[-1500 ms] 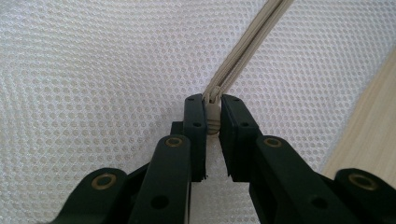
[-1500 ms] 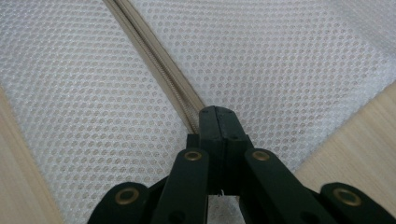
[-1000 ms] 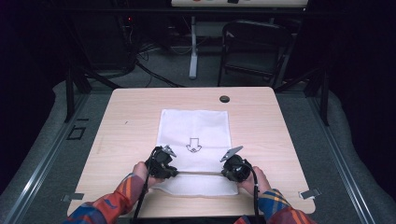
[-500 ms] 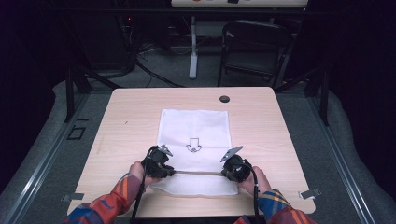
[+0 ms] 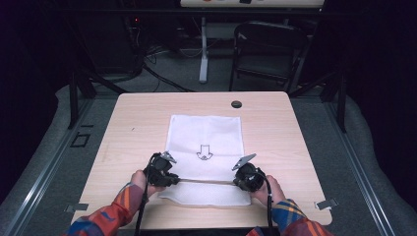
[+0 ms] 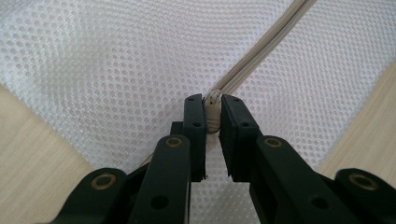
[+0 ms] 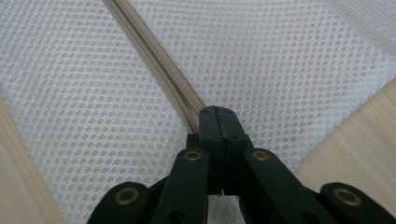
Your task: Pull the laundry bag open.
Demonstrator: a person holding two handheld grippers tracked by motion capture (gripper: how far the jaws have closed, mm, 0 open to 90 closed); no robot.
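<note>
White mesh makes up the laundry bag point(image 5: 205, 142) that lies flat in the middle of the pale wooden desk point(image 5: 128, 123), with a small black arrow mark point(image 5: 204, 152) printed on its upper face. A beige zipper point(image 5: 206, 181) runs across the bag near its edge on the person's side, stretched between the two tools. The left hand-held gripper point(image 5: 169, 179) sits at the zipper's left end; in the left gripper view its jaws are clenched on the zipper pull point(image 6: 213, 109), the small pale tab pinched between the two black pads, with the zipper line point(image 6: 261, 51) running away toward the upper right. The right hand-held gripper point(image 5: 237, 182) sits at the zipper's right end; in the right gripper view point(image 7: 218, 122) its jaws are pressed fully together right at the zipper tape, which leads off to the upper left, but whether any cloth is caught between them cannot be told. Both hands come in from the near edge of the desk, in sleeves of orange, red and blue plaid point(image 5: 114, 212). A small dark round cap point(image 5: 236, 104) is set into the desk's far side, well apart from the bag.
</note>
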